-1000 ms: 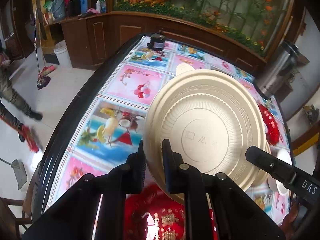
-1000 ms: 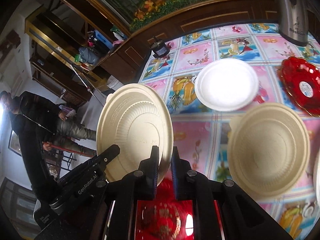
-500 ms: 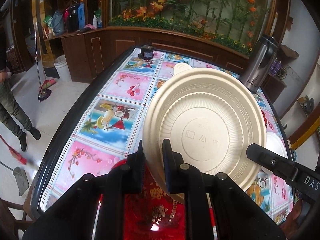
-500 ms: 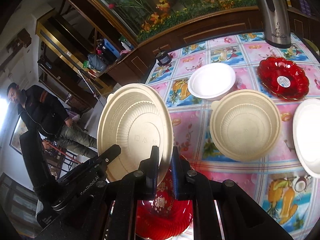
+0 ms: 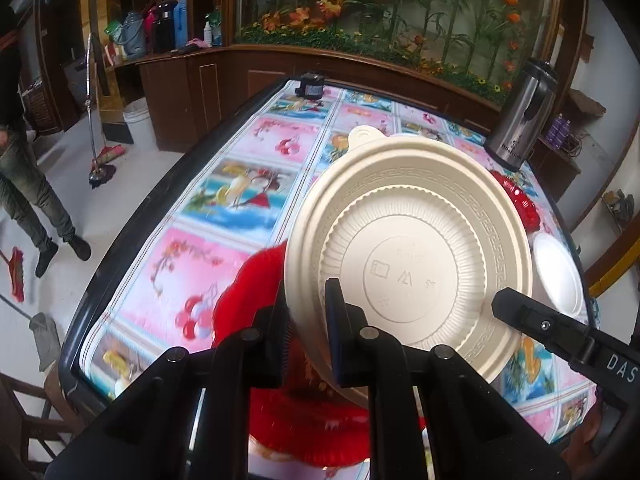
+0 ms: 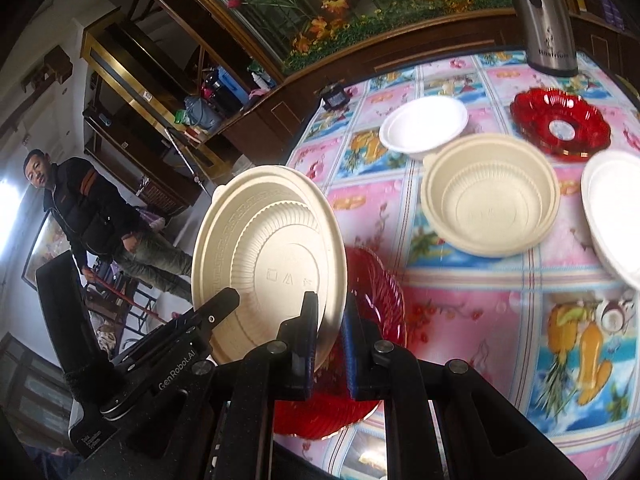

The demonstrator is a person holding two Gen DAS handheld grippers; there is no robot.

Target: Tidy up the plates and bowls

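Note:
Both grippers grip the rim of one beige bowl (image 5: 408, 264), held on edge above the table with its ribbed underside towards each camera. My left gripper (image 5: 308, 300) is shut on its rim. My right gripper (image 6: 330, 316) is shut on the same bowl (image 6: 268, 264) from the other side; its black finger shows in the left wrist view (image 5: 560, 328). A red scalloped plate (image 6: 376, 300) lies on the table under the held bowl. A second beige bowl (image 6: 490, 200) sits upright on the table to the right.
A white bowl (image 6: 424, 124), a red dish (image 6: 560, 126) and a white plate (image 6: 612, 208) sit farther right. A steel thermos (image 5: 520, 120) stands at the far edge. The table's black edge (image 5: 132, 224) runs on the left. A man (image 6: 80, 208) stands on the floor.
Both grippers have risen and pulled back with the beige bowl, so more of the table and the red plate below it shows. Both grips are unchanged.

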